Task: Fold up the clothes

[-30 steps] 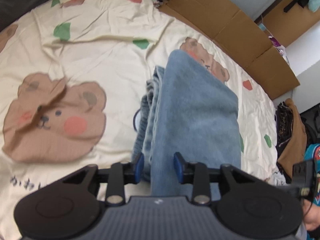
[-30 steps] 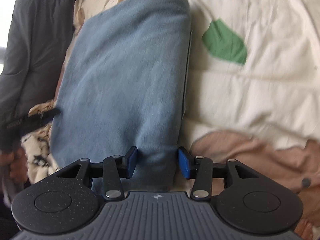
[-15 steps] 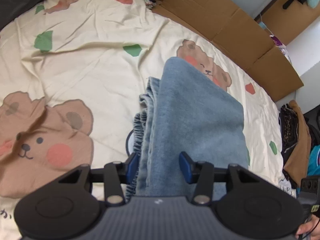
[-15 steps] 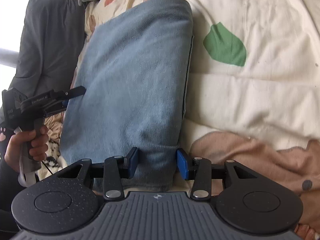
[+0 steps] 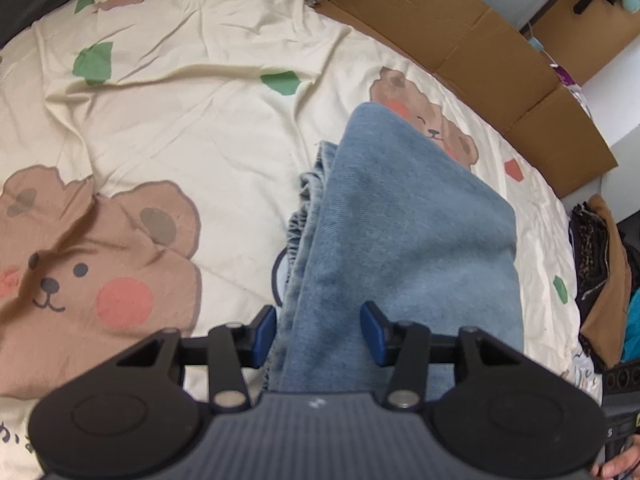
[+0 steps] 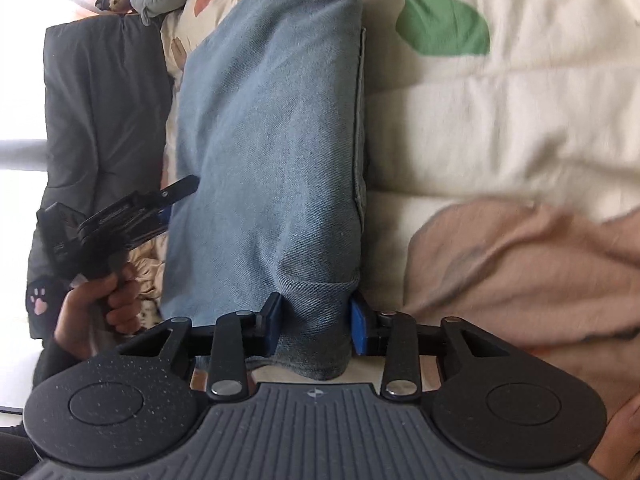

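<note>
Folded blue denim garment (image 5: 404,240) lying lengthwise on the bed, on a cream sheet (image 5: 192,128) printed with brown bears and green and red patches. Several layers stacked; gathered elastic edge showing along the garment's left side in the left wrist view, a stitched seam edge along its right side in the right wrist view. Top layer smooth, slightly humped.

Left claw (image 5: 318,334) over one short end of the garment, blue pads apart, denim between them. Left pad just beside the layered edge, right pad resting over the top fabric; no pinching visible, so moderately wide and not gripping. In the right wrist view, the same claw (image 6: 176,194) seen from the side at the garment's long edge, held by a hand (image 6: 96,304) in a dark sleeve.

Right claw (image 6: 316,326) at the near end of the garment, jaws closing, both blue pads pressed against a bunched fold of denim; fabric wrinkled between them. Narrow, gripping the cloth.

Outward: large bear print (image 5: 80,268) left of the garment, smaller bear (image 5: 428,120) partly under its far end. Flattened cardboard (image 5: 460,44) along the far edge of the bed. Dark grey cushion (image 6: 100,100) beside the bed in the right wrist view. Dark clothing pile (image 5: 596,248) at the right edge of the bed.
</note>
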Demonstrator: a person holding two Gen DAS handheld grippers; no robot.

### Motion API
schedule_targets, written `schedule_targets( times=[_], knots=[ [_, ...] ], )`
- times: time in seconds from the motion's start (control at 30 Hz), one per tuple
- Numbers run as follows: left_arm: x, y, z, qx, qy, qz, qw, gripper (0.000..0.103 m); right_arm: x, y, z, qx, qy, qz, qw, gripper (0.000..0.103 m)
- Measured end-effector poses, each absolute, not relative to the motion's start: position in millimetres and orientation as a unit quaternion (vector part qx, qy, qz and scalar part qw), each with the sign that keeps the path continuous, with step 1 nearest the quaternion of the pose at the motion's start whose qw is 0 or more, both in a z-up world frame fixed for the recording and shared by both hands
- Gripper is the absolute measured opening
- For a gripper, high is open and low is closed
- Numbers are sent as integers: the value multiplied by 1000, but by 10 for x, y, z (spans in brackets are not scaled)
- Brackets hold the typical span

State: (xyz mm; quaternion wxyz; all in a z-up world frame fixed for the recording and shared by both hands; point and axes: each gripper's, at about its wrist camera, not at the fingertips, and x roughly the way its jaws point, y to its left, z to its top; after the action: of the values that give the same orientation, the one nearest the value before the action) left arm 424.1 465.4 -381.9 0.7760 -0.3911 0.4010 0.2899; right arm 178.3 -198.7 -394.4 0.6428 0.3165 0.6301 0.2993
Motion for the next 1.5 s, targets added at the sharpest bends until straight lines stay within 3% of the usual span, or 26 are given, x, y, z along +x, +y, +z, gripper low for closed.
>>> schedule_targets(
  times=[0.23, 0.6, 0.67, 1.07, 1.17, 1.23, 1.27, 1.5],
  knots=[
    [4216, 4662, -3836, -389, 400, 287, 779, 50, 1691, -2046, -3902, 340, 653, 302, 606, 35],
    [4217, 4655, -3840, -388, 397, 288, 780, 50, 1954, -2218, -3792, 350, 620, 263, 651, 36],
    [4220, 4655, -3838, -387, 397, 289, 780, 50, 1925, -2115, -3855, 350, 629, 270, 639, 31],
    [4193, 4669, -3817, -391, 396, 288, 779, 50, 1806, -2157, -3902, 345, 667, 284, 596, 29],
    [4209, 4667, -3756, -387, 396, 288, 781, 50, 1849, -2260, -3850, 335, 658, 281, 613, 32],
    [4213, 4680, -3719, -383, 396, 291, 782, 50, 1865, -2261, -3835, 328, 656, 276, 621, 45],
    [4215, 4687, -3701, -381, 396, 292, 783, 49, 1877, -2273, -3829, 326, 652, 271, 628, 47],
    [4210, 4791, -3755, -391, 386, 280, 788, 51, 2080, -2449, -3849, 341, 620, 252, 660, 47]
  ],
)
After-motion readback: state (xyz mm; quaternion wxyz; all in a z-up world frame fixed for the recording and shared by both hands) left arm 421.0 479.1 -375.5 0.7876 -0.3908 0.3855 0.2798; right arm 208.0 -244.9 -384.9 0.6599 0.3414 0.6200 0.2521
